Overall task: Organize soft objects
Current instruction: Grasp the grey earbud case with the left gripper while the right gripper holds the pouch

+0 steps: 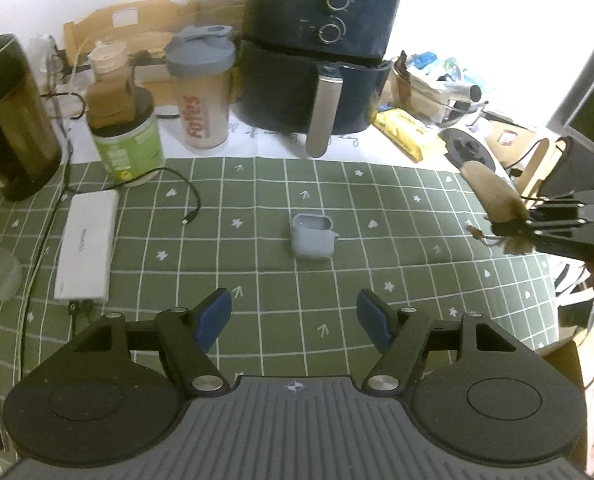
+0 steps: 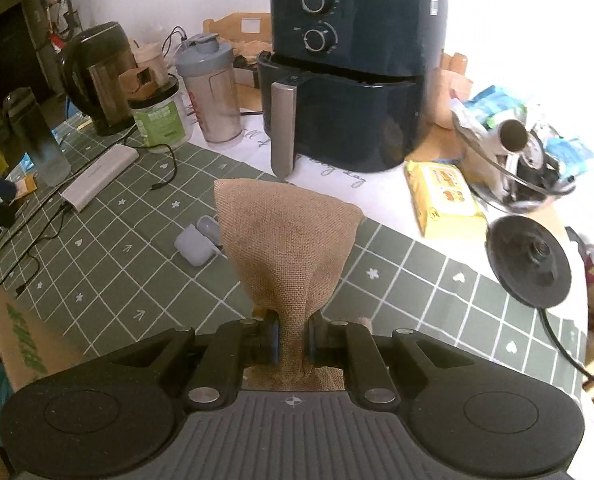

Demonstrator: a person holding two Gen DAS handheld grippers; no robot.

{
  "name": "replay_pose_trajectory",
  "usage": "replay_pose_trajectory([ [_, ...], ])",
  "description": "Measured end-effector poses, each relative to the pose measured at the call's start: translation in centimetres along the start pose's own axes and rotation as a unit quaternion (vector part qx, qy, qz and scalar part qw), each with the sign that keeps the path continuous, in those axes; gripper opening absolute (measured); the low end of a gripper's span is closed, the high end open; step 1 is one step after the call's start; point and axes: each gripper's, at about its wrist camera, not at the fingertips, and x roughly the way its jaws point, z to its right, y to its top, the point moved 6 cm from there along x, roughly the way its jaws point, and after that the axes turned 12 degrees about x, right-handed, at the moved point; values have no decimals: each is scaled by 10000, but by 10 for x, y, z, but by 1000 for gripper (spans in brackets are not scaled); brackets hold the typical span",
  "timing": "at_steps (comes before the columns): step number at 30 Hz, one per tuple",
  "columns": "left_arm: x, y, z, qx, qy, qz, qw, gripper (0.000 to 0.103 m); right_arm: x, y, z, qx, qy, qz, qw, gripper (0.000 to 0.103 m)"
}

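Right gripper (image 2: 293, 340): jaws nearly closed, pinching the gathered neck of a tan burlap pouch (image 2: 287, 240). The pouch fans out ahead of the fingers, lifted clear of the green grid-pattern tablecloth (image 2: 417, 280).

Left gripper (image 1: 294, 316): jaws wide apart, blue pads (image 1: 213, 318) exposed, nothing between them. It hangs above the cloth.

Directly ahead of the left gripper, resting on the cloth, lies a grey silicone earbud case (image 1: 312, 238) with its lid open. In the right wrist view the same case sits ahead and to the left, just behind the pouch edge.

Ahead-left of the left gripper: a white power bank (image 1: 87, 246) with faint, unreadable lettering, and a loose black cable (image 1: 185, 200).

Beyond the cloth edge: a shaker bottle (image 1: 203, 92) with red vertical lettering, not clearly legible; a green-labelled jar (image 1: 131, 144), text unreadable; a dark air fryer (image 1: 321, 52) with two dials; a yellow wipes pack (image 2: 443, 200), print unreadable.
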Motion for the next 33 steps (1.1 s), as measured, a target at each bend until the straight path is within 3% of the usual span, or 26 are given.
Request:
replay_pose_trajectory([
  [33, 121, 34, 7, 795, -329, -735, 9936, 69, -70, -51, 17, 1393, -491, 417, 9882, 15],
])
